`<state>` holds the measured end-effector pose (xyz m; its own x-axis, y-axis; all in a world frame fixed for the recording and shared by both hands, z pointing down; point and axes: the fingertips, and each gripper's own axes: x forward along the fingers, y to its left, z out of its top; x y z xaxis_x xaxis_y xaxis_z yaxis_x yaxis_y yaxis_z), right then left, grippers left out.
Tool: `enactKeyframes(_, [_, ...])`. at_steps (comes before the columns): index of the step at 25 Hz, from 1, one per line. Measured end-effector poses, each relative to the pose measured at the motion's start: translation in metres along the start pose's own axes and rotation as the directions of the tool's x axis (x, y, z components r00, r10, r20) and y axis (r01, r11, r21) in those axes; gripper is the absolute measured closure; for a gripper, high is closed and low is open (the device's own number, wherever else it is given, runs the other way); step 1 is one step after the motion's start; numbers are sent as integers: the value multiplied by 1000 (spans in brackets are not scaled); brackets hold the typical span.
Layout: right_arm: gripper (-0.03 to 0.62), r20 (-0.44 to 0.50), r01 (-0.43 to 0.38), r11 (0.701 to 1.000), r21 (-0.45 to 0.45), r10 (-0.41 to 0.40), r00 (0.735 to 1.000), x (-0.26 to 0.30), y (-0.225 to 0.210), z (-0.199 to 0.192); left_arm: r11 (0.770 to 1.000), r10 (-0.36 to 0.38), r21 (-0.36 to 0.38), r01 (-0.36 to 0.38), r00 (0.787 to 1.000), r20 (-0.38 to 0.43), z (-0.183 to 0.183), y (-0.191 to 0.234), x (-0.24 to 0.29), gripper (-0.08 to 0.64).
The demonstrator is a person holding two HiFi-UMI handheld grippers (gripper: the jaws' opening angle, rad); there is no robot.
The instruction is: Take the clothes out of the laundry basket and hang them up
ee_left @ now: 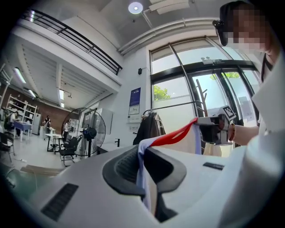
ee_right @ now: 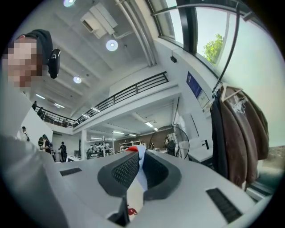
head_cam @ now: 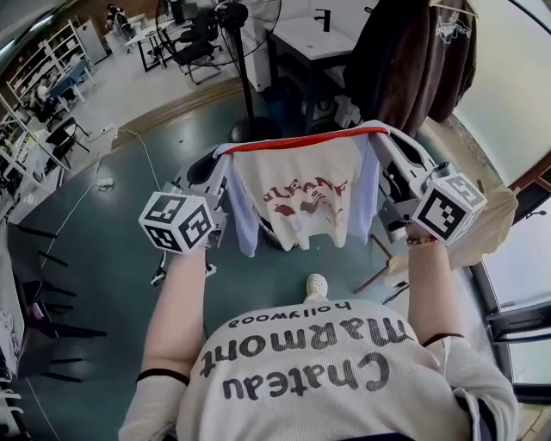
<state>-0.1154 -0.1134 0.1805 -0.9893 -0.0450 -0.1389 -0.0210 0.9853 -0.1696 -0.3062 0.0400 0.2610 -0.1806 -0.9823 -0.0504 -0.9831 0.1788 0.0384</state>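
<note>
I hold a cream T-shirt (head_cam: 303, 196) with a red neck trim, a red print and lavender sleeves, stretched out in the air between both grippers. My left gripper (head_cam: 224, 159) is shut on its left shoulder, and the fabric (ee_left: 141, 165) runs down between the dark pads. At the other shoulder my right gripper (head_cam: 380, 136) is shut on the cloth (ee_right: 138, 176), which is pinched in its jaws. The red trim (ee_left: 176, 136) leads across to the right gripper (ee_left: 214, 129) in the left gripper view. I see no laundry basket; the shirt hides the floor behind it.
A brown jacket (head_cam: 415, 56) hangs on a rail at the upper right, near a window (ee_left: 187, 89). A standing fan (head_cam: 243, 21) rises behind the shirt. A white shoe (head_cam: 317, 285) shows on the teal floor. Desks and chairs (head_cam: 181, 39) stand far back.
</note>
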Motion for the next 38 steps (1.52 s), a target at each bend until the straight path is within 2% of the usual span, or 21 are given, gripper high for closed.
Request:
enactKeyframes(4, [552, 114, 29, 998, -53, -22, 993, -57, 12, 57, 998, -49, 41, 45, 994, 97, 39, -51, 6, 537])
enactKeyframes(9, [552, 249, 1, 993, -122, 30, 968, -99, 38, 115, 996, -85, 38, 78, 962, 260, 111, -95, 6, 537])
enactKeyframes(11, [552, 273, 40, 990, -132, -2, 962, -119, 34, 129, 994, -104, 52, 93, 948, 301, 135, -113, 8, 537])
enactKeyframes(14, [552, 282, 107, 978, -177, -54, 958, -159, 24, 142, 988, -151, 82, 132, 936, 318, 155, -153, 14, 537])
enactKeyframes(18, [552, 260, 143, 965, -219, -84, 962, -227, 9, 146, 974, -224, 53, 219, 923, 312, 152, -223, 27, 537])
enactKeyframes(22, [551, 249, 185, 953, -239, -124, 961, -286, -5, 161, 963, -260, 14, 270, 911, 319, 150, -283, 38, 537])
enactKeyframes(25, [551, 241, 212, 949, -233, -155, 958, -349, -23, 165, 949, -293, -23, 313, 909, 296, 133, -348, 54, 537])
enactKeyframes(29, [551, 235, 304, 933, -193, -257, 937, -455, -67, 171, 930, -338, -47, 365, 896, 287, 111, -455, 72, 537])
enactKeyframes(31, [551, 239, 321, 929, -184, -274, 931, -496, -80, 176, 920, -353, -61, 387, 886, 300, 103, -499, 76, 537])
enactKeyframes(35, [551, 246, 320, 925, -207, -267, 932, -530, -73, 188, 898, -383, -98, 430, 870, 310, 101, -540, 77, 537])
enactKeyframes(38, [551, 257, 393, 904, -170, -344, 903, -574, -100, 198, 885, -423, -79, 459, 864, 273, 101, -587, 84, 537])
